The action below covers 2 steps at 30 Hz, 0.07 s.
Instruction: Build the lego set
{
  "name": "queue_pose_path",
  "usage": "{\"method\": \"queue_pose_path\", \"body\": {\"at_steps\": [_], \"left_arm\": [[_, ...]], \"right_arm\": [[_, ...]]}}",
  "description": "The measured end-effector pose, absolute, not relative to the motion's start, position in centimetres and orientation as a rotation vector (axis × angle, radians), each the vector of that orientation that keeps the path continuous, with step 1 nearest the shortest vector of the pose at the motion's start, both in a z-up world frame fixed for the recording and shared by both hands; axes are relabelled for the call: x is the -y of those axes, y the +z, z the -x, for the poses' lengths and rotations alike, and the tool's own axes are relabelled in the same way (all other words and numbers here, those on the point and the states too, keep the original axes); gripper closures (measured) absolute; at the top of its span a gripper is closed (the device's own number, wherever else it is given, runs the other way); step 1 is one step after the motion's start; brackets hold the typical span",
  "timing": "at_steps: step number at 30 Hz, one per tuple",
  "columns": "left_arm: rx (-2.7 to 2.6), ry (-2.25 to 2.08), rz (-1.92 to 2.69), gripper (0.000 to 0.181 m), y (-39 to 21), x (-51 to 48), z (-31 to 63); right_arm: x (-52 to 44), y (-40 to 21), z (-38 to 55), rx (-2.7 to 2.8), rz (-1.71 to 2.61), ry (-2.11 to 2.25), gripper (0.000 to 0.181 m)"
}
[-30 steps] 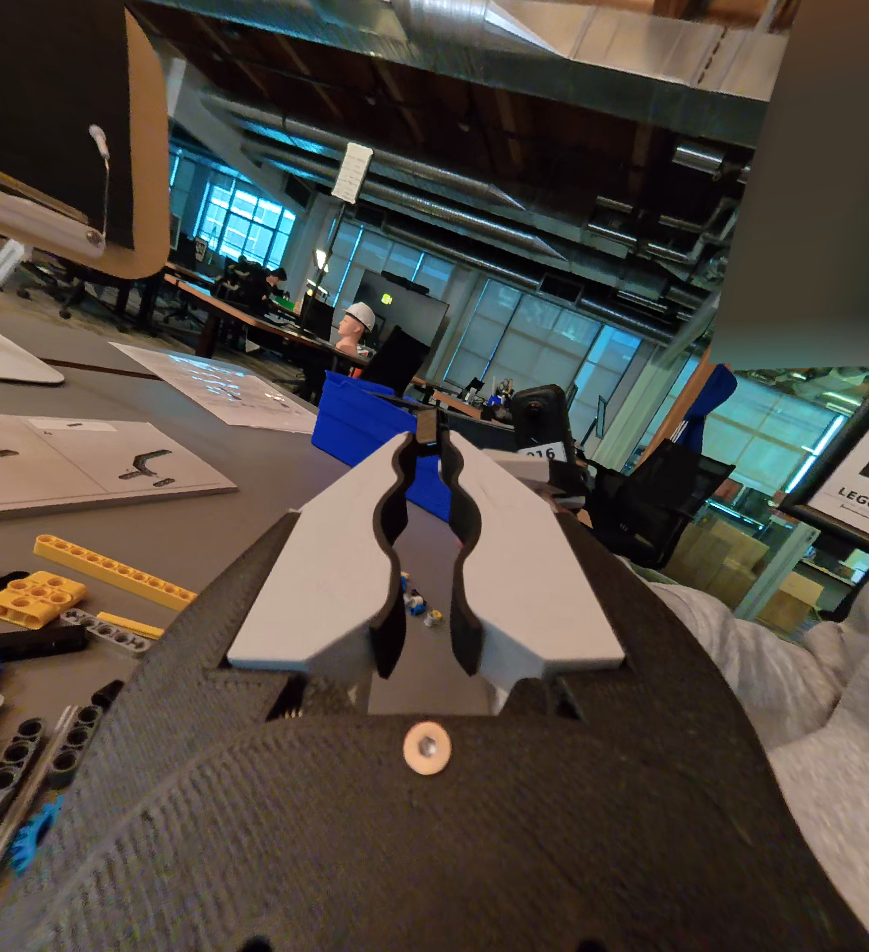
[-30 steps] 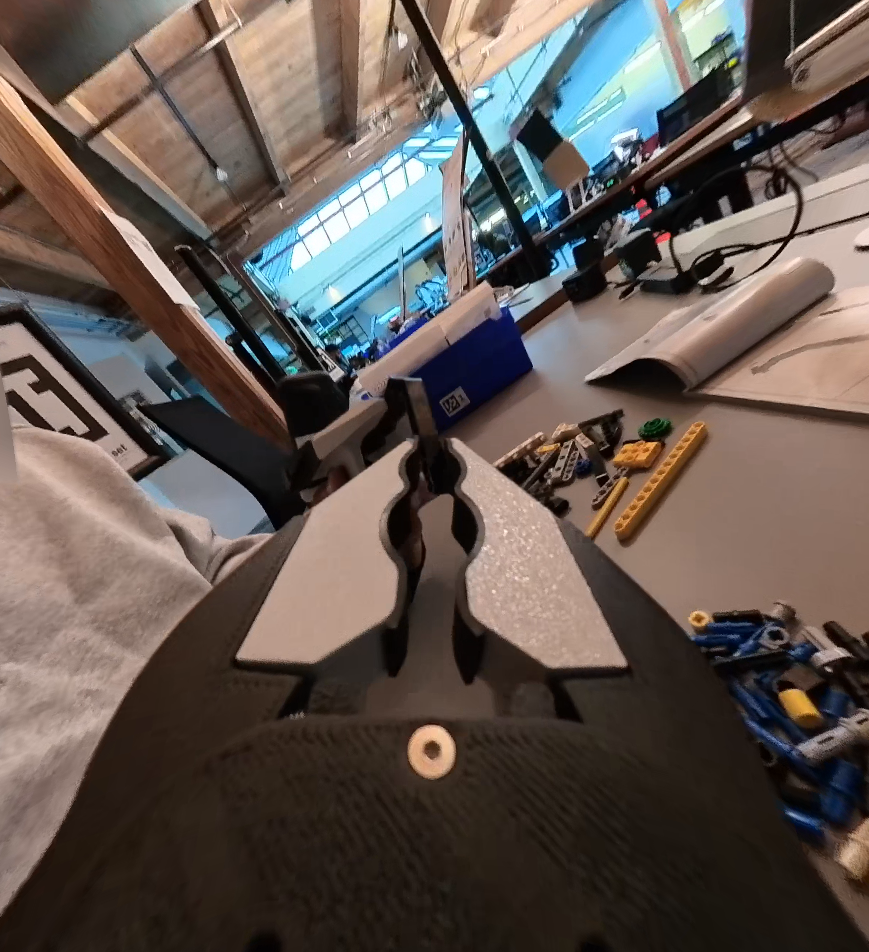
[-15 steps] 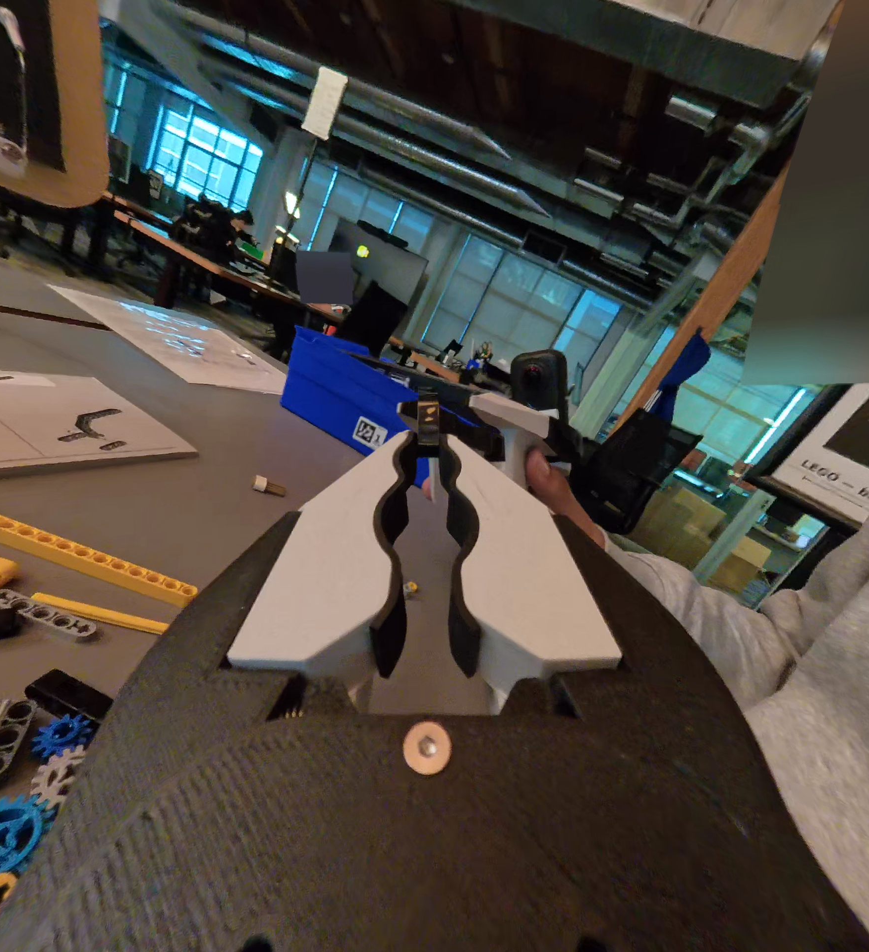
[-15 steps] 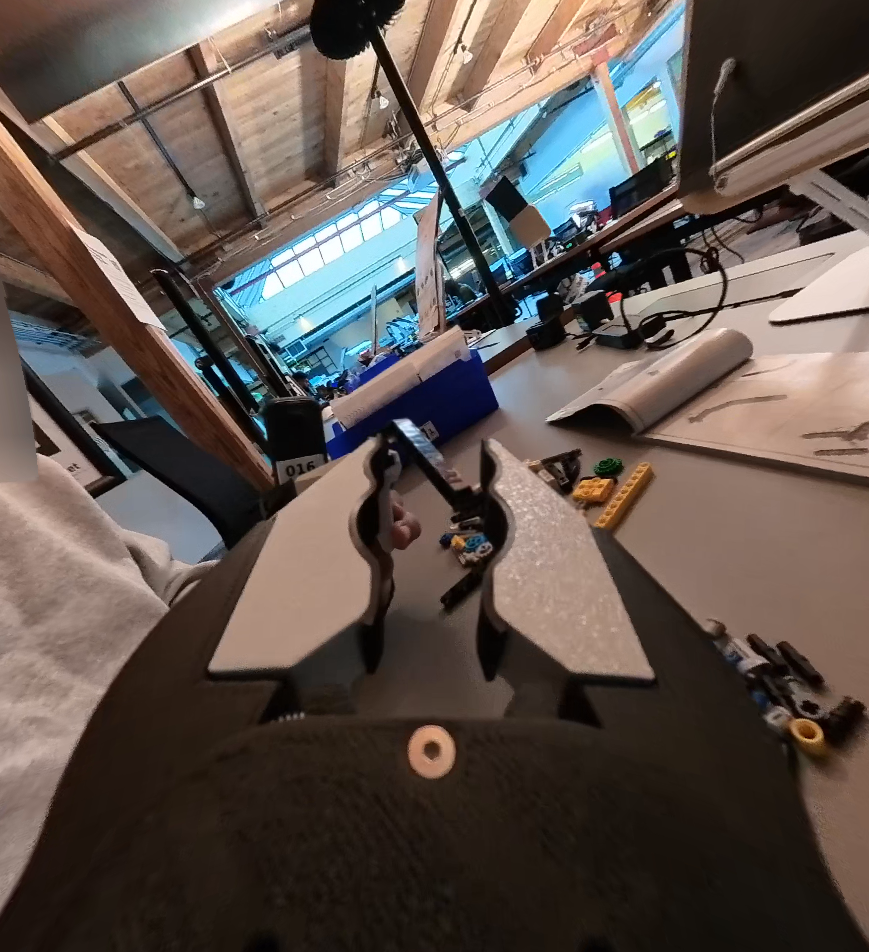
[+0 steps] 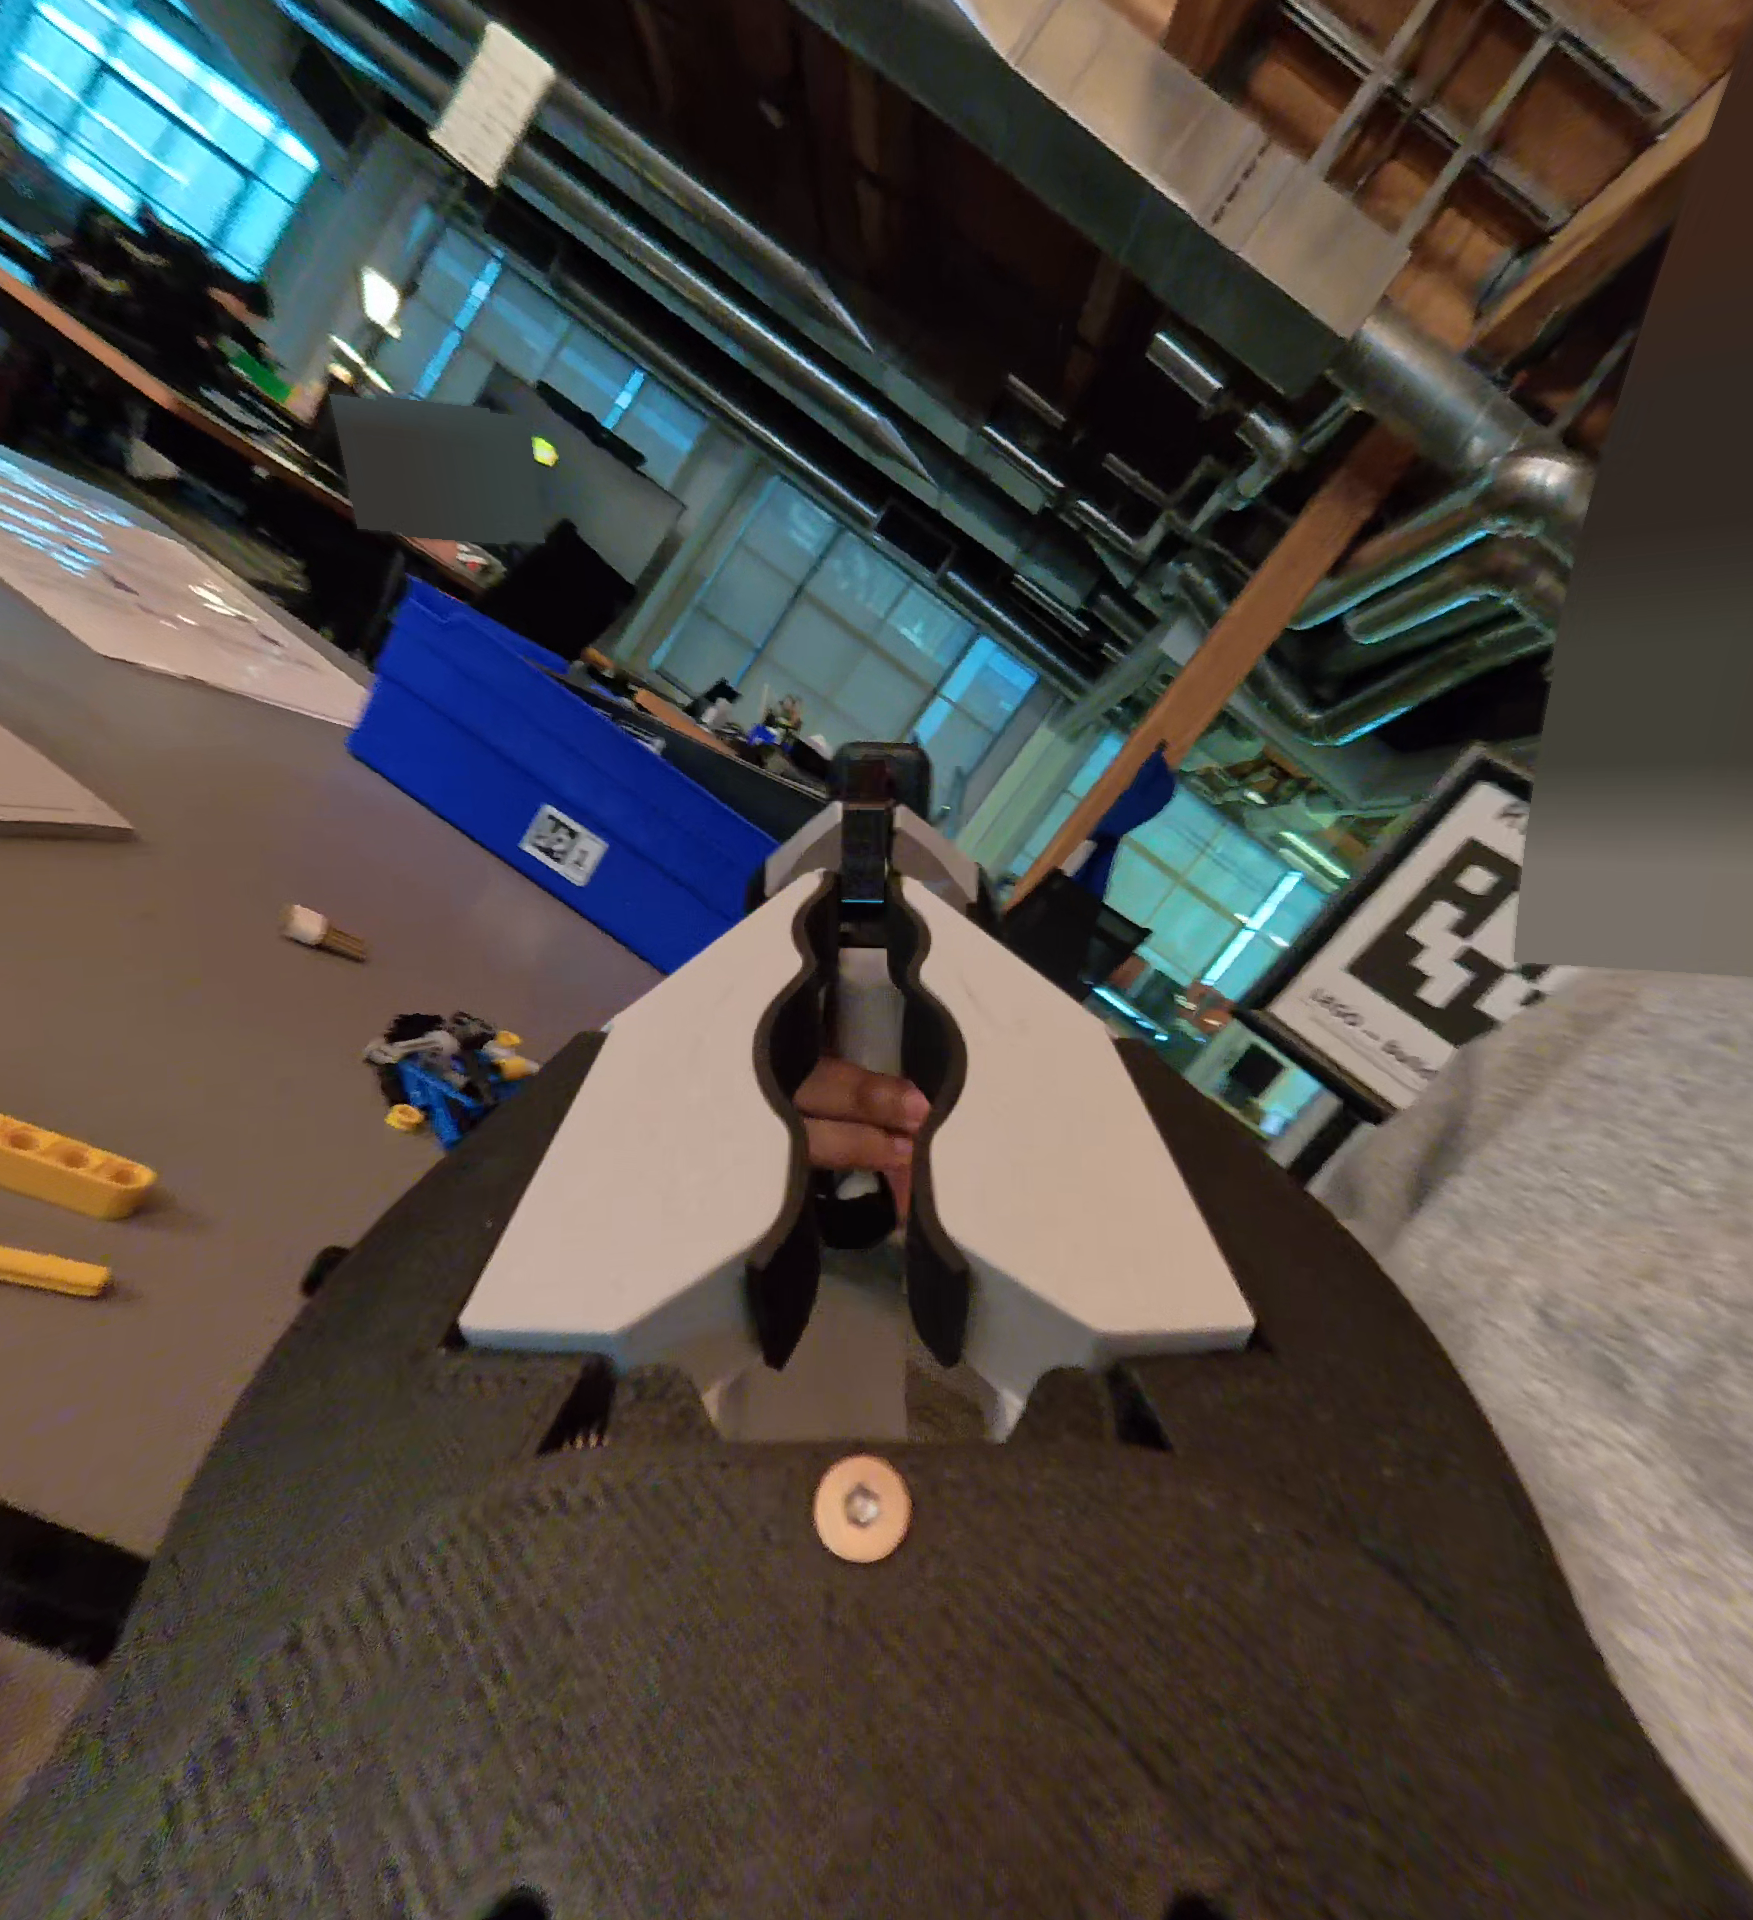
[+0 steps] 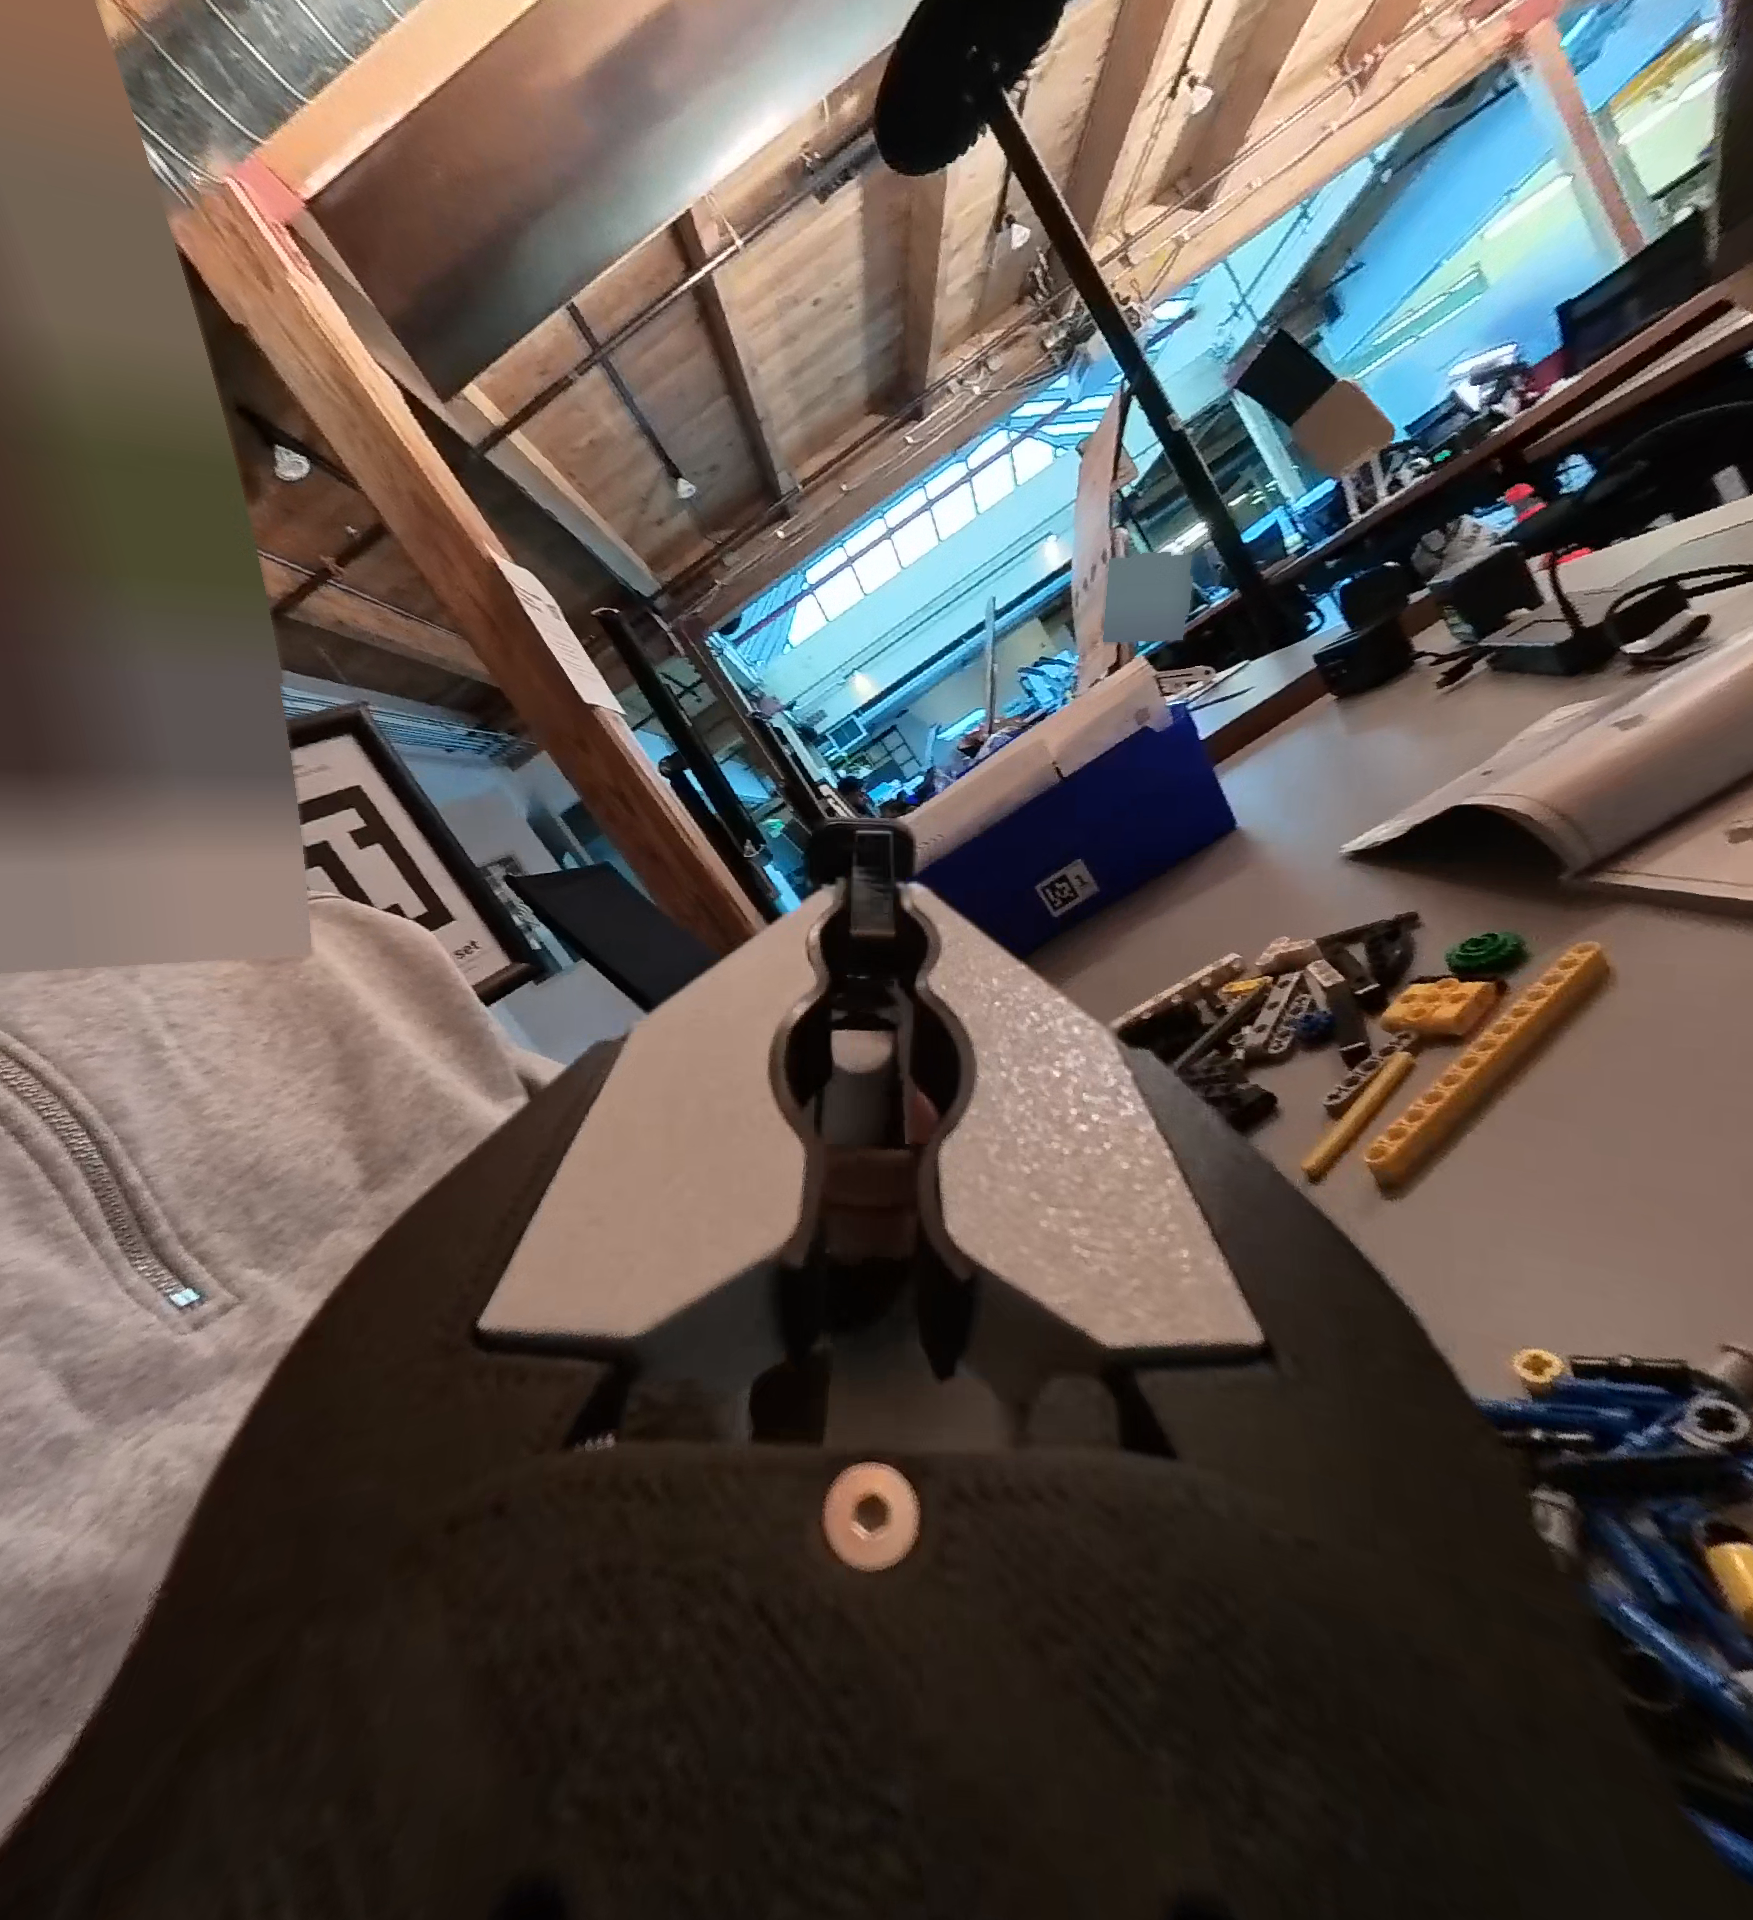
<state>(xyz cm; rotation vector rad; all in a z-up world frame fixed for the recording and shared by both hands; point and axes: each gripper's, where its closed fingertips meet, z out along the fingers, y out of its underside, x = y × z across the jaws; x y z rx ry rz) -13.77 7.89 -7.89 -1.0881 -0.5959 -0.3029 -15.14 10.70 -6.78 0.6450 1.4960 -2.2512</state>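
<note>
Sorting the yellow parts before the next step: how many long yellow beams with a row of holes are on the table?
1: the long yellow beam lies right of the grey and black parts pile, beside a thin yellow axle. More could hide behind the grippers.

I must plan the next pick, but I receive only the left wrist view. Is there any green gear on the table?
Observer: Yes. The right wrist view shows one green gear, beside a yellow block at the far end of the long yellow beam.
Operator: And is the instruction booklet open?
Observer: Yes, the instruction booklet lies open beyond those parts, with its pages folded over.
</note>
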Motion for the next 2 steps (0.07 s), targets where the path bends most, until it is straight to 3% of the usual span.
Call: {"method": "queue_pose_path", "body": {"at_steps": [2], "left_arm": [[0.562, -0.399, 1.049, 0.17, -7.28, -7.84, 13.16]], "right_arm": [[-10.93, -6.33, 14.79, -1.465, -0.601, -2.249, 0.176]]}}
